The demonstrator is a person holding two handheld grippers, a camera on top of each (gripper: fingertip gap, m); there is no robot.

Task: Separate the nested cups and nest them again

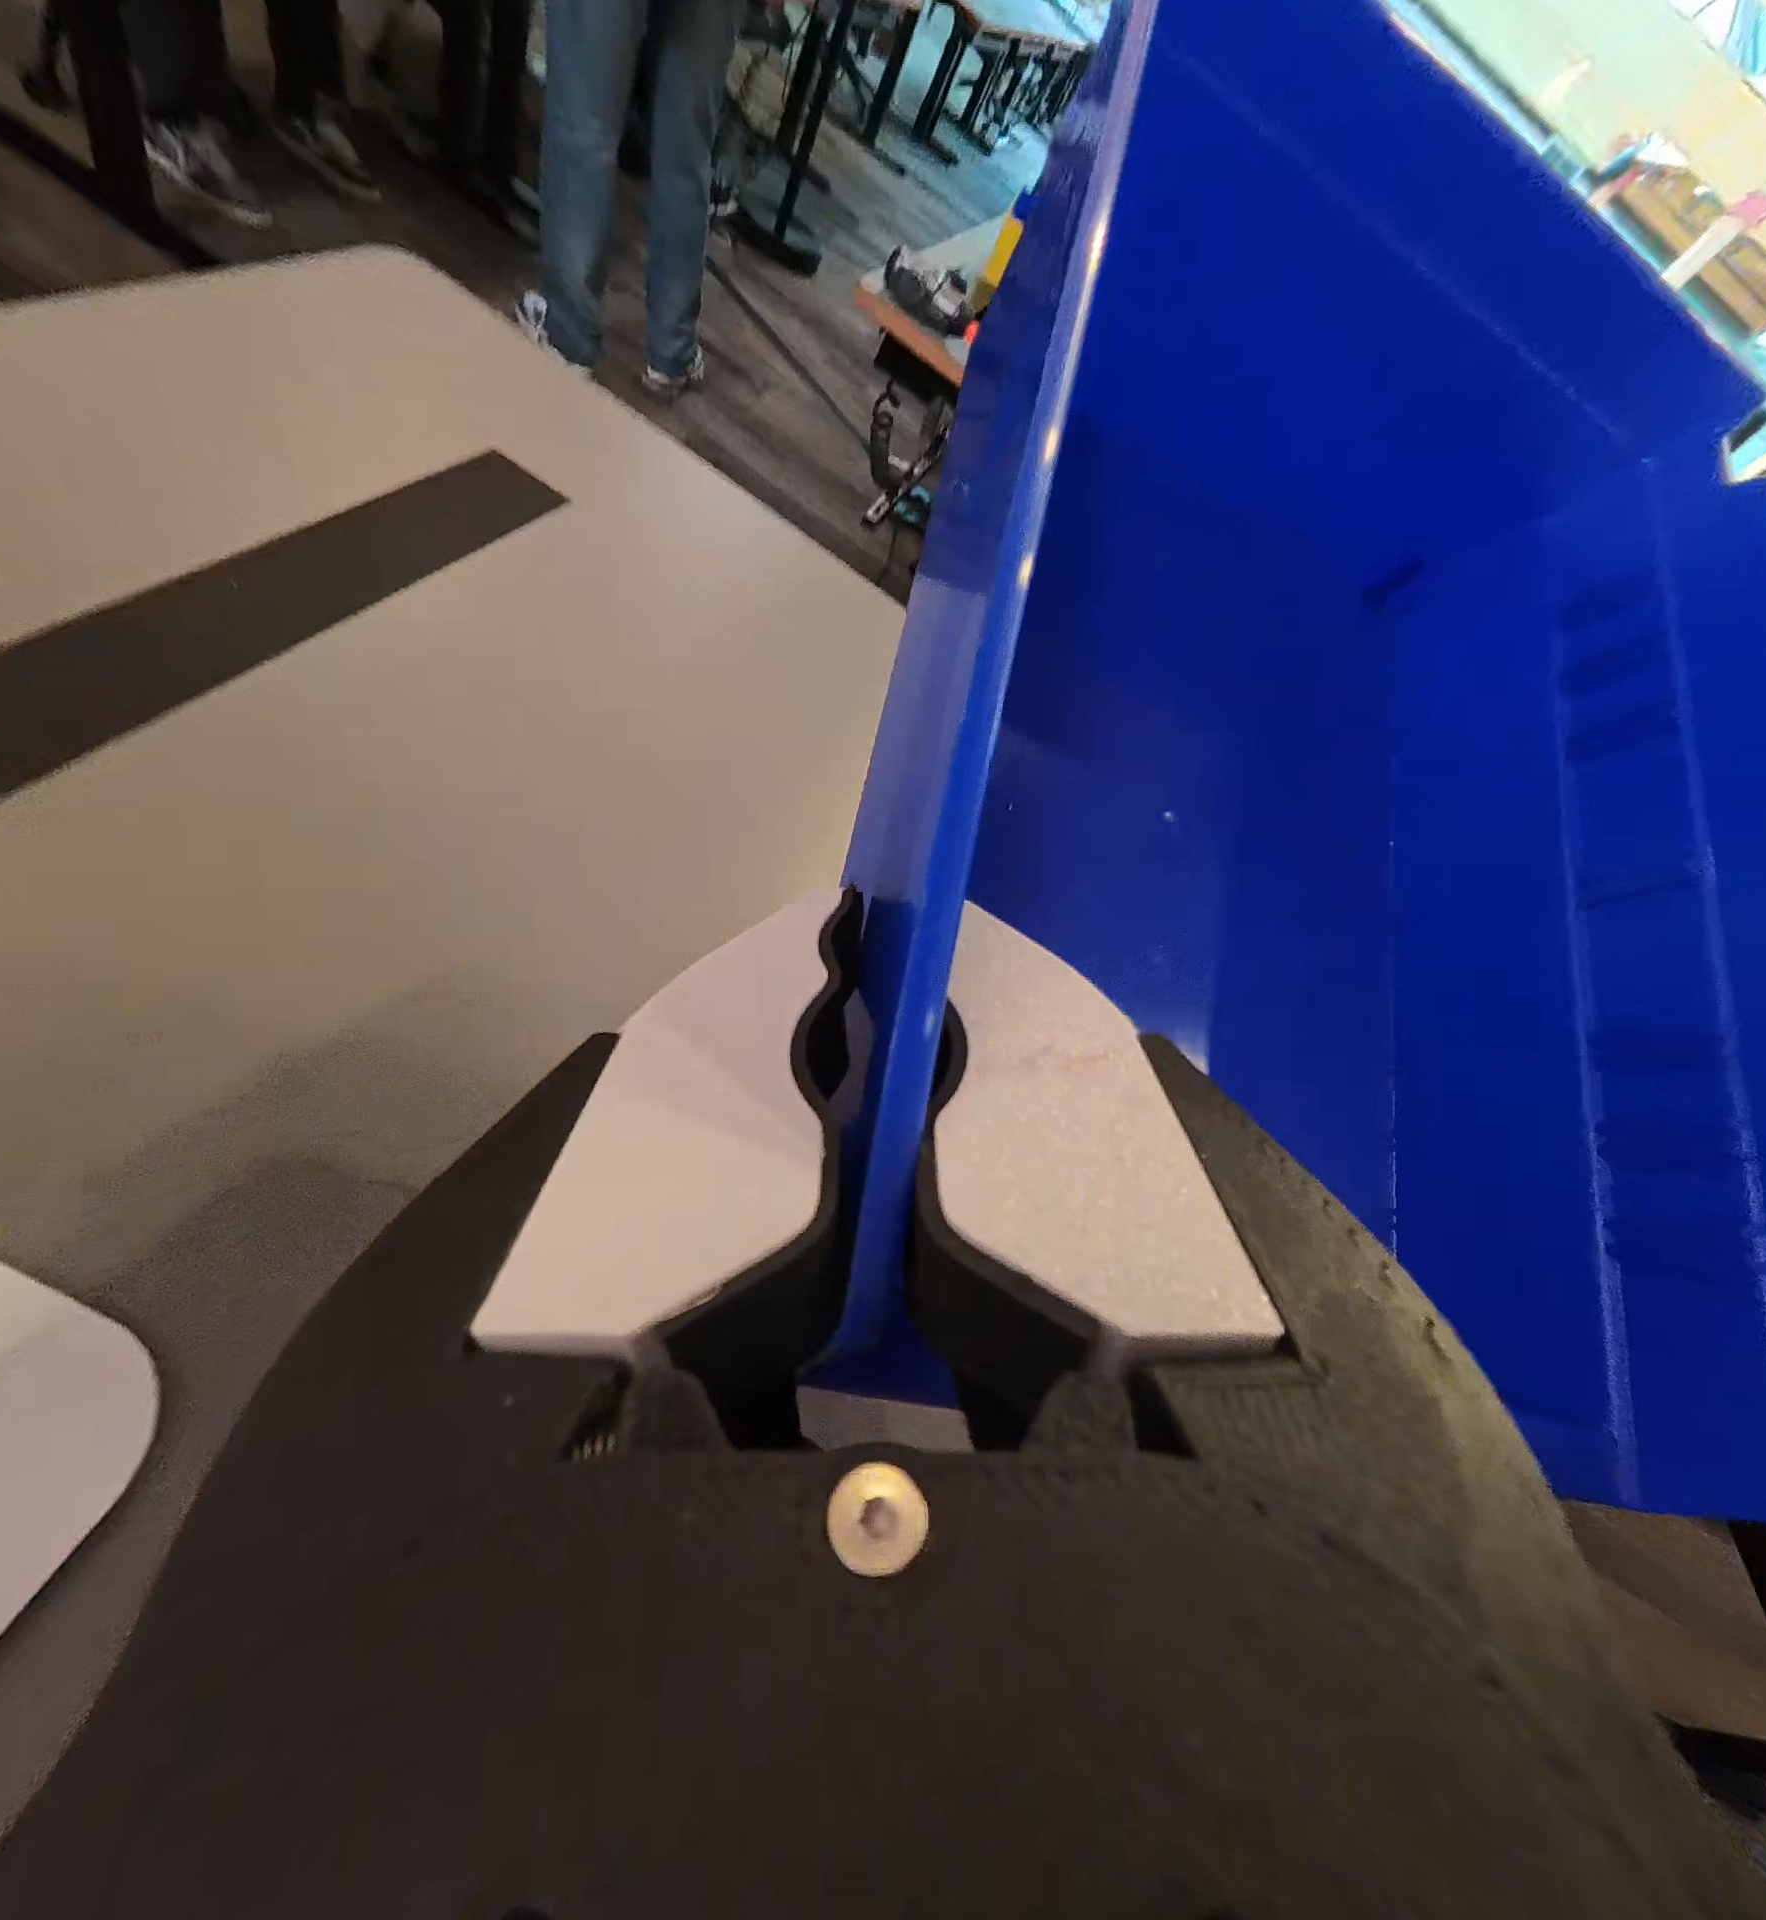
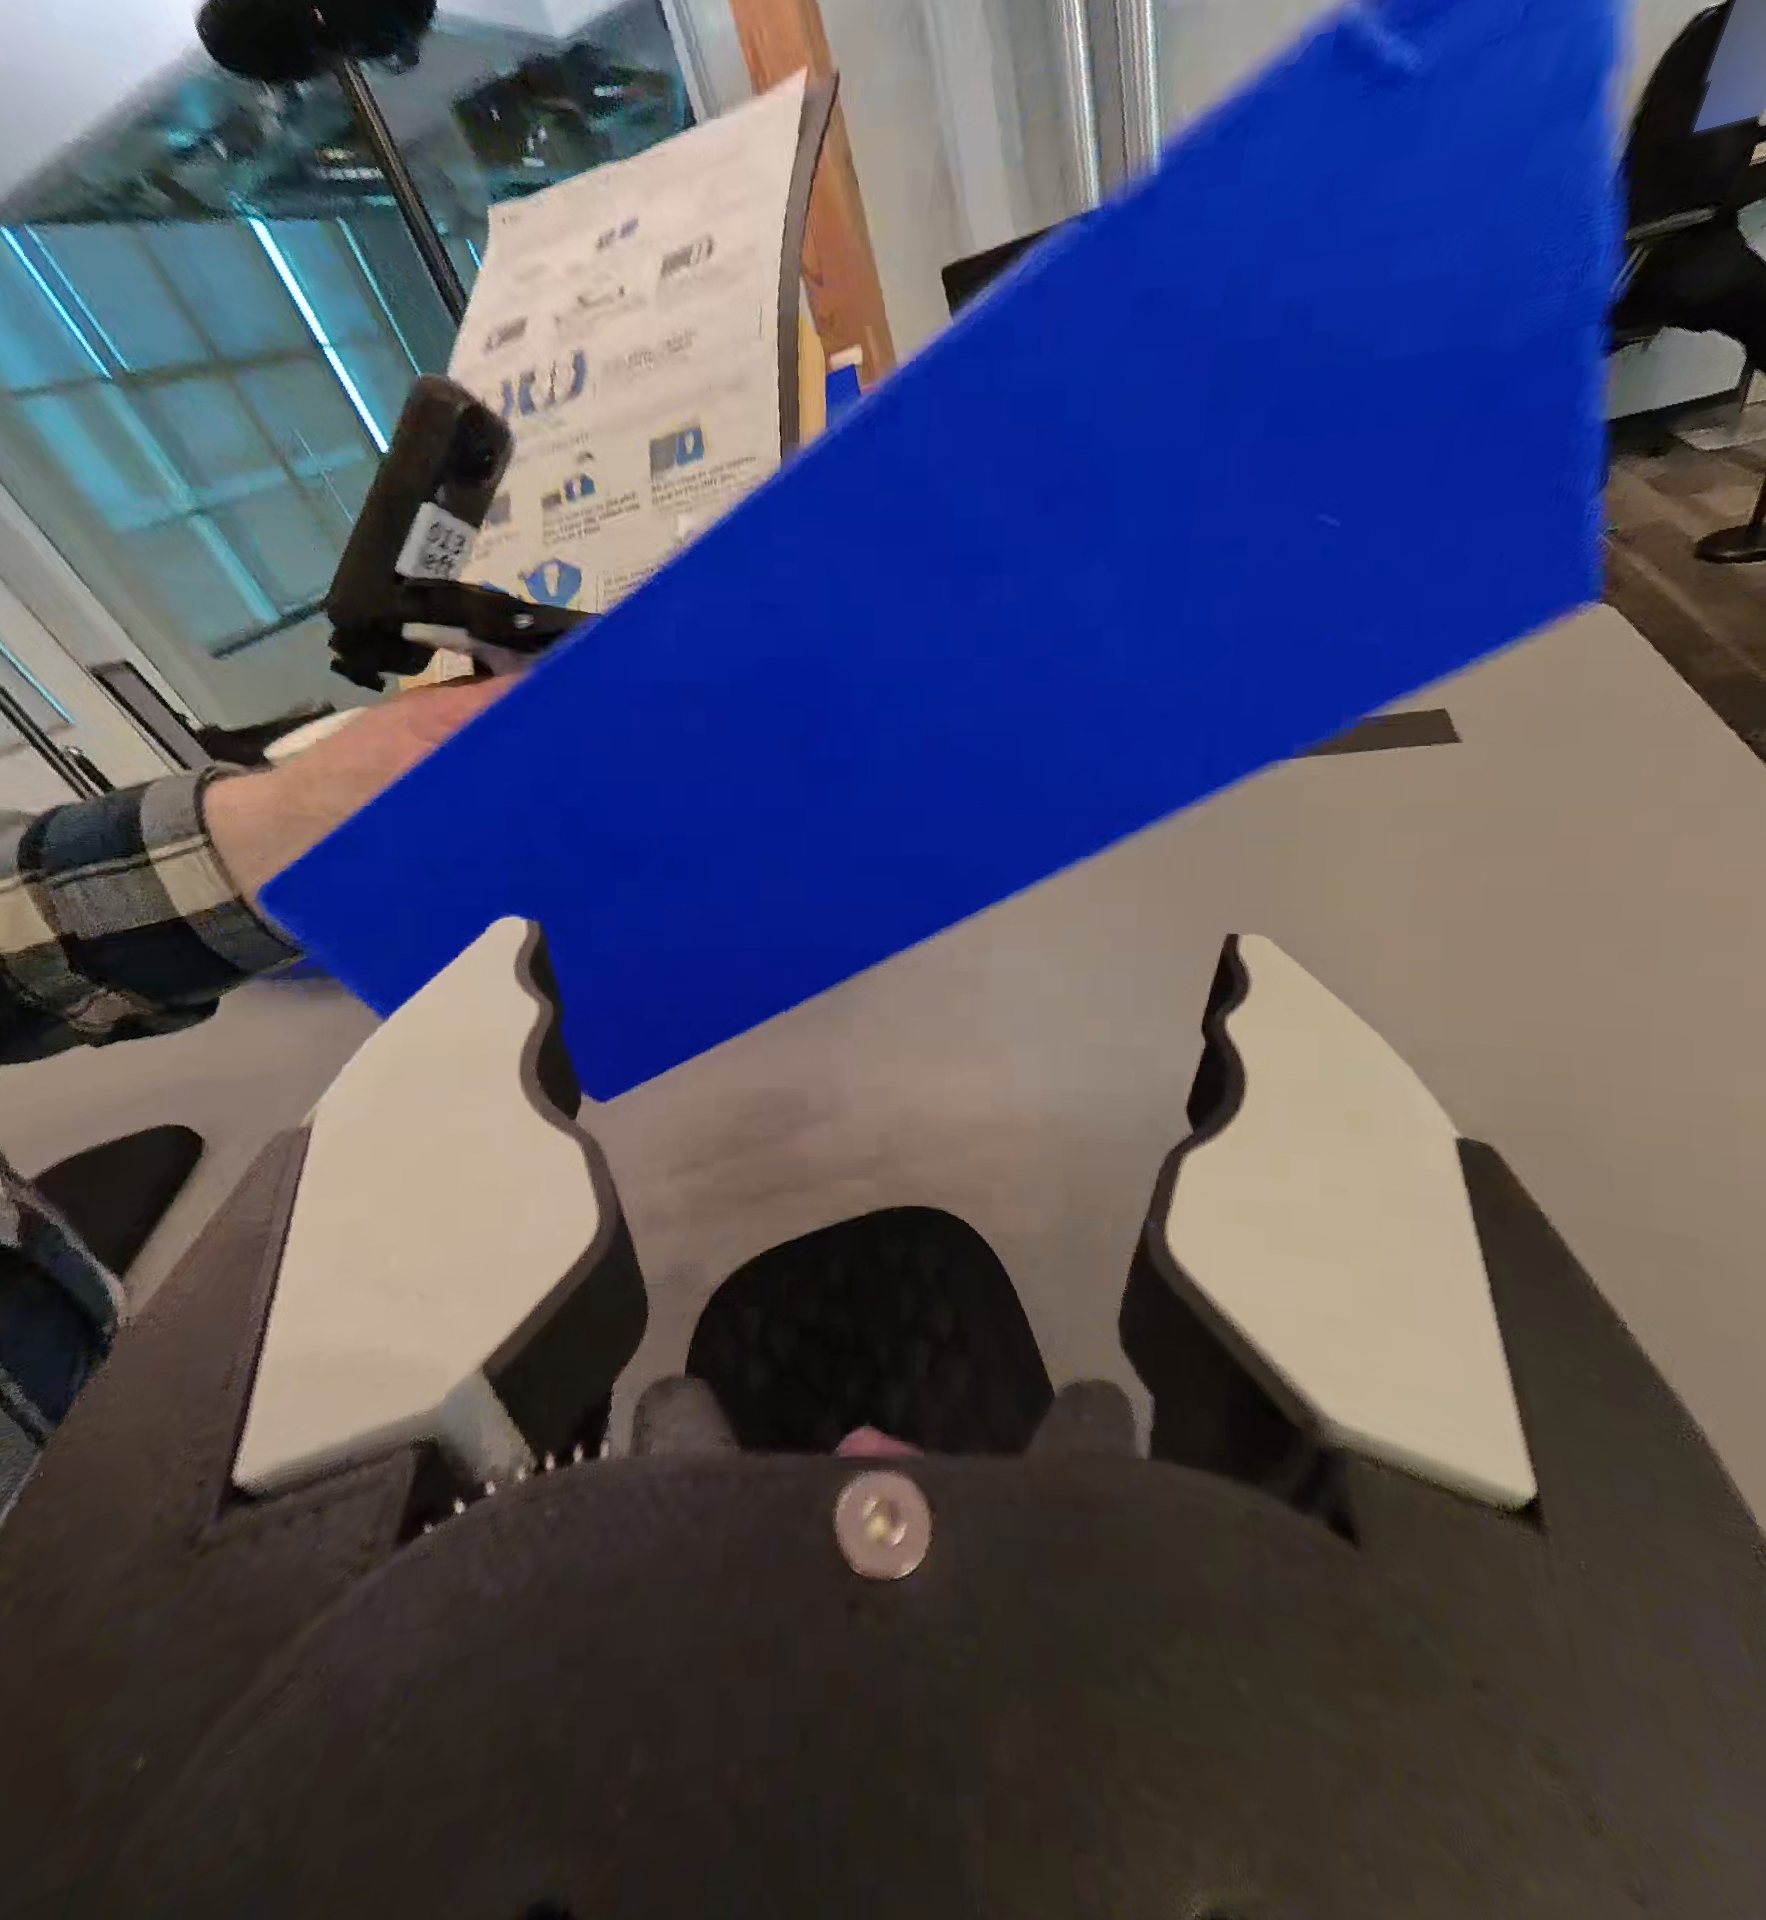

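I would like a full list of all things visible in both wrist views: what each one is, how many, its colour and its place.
Blue container: one seen, blue, square-walled, raised above the table; its wall is gripped in the left claw.
Table: one, light grey, below both claws.
Tape strip: one, black, flat on the table.
Poster board: one, white with printing, standing behind the table.
People: only legs seen, in jeans, on the floor behind the table.
Left claw: one, black with white pads, shut on the container wall.
Right claw: one, black with white pads, wide open, holding nothing.
Forearm: one, in a plaid sleeve, behind the container in the right wrist view.
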